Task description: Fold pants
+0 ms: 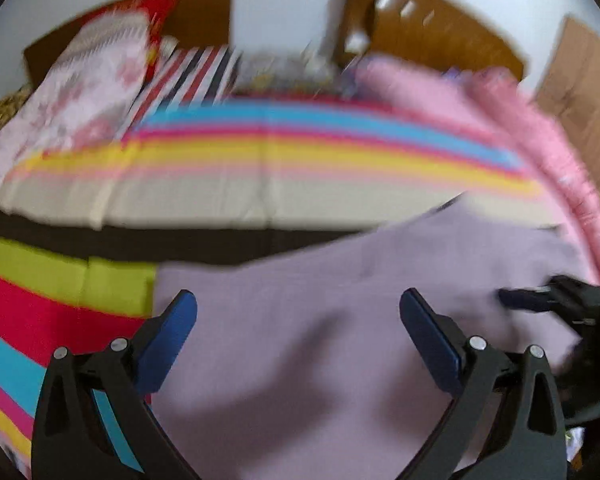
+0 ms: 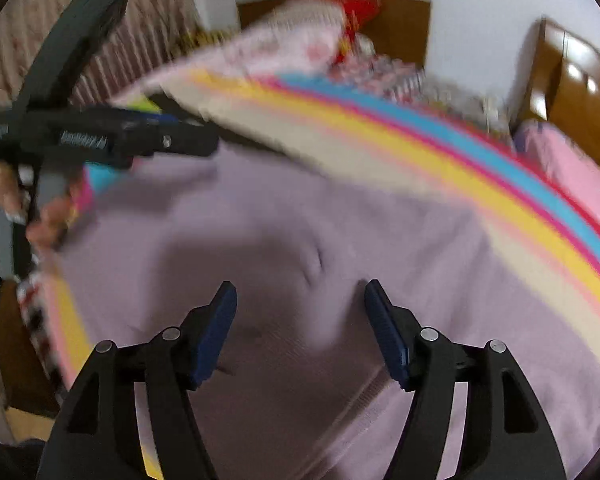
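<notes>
Below, both sets of fingers stand apart with nothing clamped. Left gripper (image 1: 298,308): blue fingers (image 1: 178,332) spread wide over the lilac pants (image 1: 340,320), cloth under the gap; contact cannot be told. Right gripper (image 2: 300,300): fingers (image 2: 220,332) parted above the same pants, nothing between them. Pants lie spread on the bed over a rainbow-striped sheet (image 1: 260,152). Frames blurred. In the right wrist view a hand (image 2: 24,208) grips the left tool at the pants' far left edge. Pink bedding (image 1: 548,148) lies beyond.
</notes>
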### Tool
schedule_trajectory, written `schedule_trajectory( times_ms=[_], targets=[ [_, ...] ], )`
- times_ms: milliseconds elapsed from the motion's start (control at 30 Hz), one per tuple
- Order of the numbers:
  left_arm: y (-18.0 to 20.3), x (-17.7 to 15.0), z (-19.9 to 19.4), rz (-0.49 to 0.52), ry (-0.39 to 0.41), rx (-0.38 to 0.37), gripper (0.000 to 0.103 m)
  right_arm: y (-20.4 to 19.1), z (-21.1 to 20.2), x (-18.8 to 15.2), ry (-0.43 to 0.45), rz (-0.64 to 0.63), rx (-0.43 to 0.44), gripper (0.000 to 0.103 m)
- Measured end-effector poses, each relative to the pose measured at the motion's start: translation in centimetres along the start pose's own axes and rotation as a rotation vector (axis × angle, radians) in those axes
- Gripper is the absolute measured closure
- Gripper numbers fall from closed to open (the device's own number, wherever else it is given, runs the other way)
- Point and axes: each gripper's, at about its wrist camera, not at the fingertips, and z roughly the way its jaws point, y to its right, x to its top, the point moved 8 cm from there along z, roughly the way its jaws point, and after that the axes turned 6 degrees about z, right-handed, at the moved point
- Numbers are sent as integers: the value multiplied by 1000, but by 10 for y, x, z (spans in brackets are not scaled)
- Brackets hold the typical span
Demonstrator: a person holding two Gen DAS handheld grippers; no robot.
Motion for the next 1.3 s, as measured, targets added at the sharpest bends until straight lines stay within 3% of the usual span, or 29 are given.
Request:
schedule_trajectory(
  times_ms=[33,100,300,367,467,500,633,1100,1233,1300],
  targets=[
    [-6,-10,16,-5,-32,19,2,3,4,-3,25,-14,2,35],
    [-6,-18,20,27,25,29,2,7,-1,-3,36,19,49,35],
    [-2,-21,21,60,29,102,1,8,-26,-1,105,24,-2,31],
    [-3,-19,21,63,30,111,1,-3,-34,-8,107,-15,23,25],
    [-3,-18,19,60,34,111,1,-12,-28,-27,60,-103,-29,15],
    [-3,-18,18,60,36,112,1,-11,-18,-36,32,-131,-46,15],
    [-2,-17,18,54,42,109,1,-1,-9,-37,14,-36,41,11],
    [-5,-17,16,50,58,117,1,-1,-6,-39,18,-35,50,11],
    [-5,-16,11,40,74,146,1,-1,-6,-37,7,-33,46,11],
    [-11,-14,0,3,108,207,2,1,-15,-37,4,-12,24,11]
  ],
)
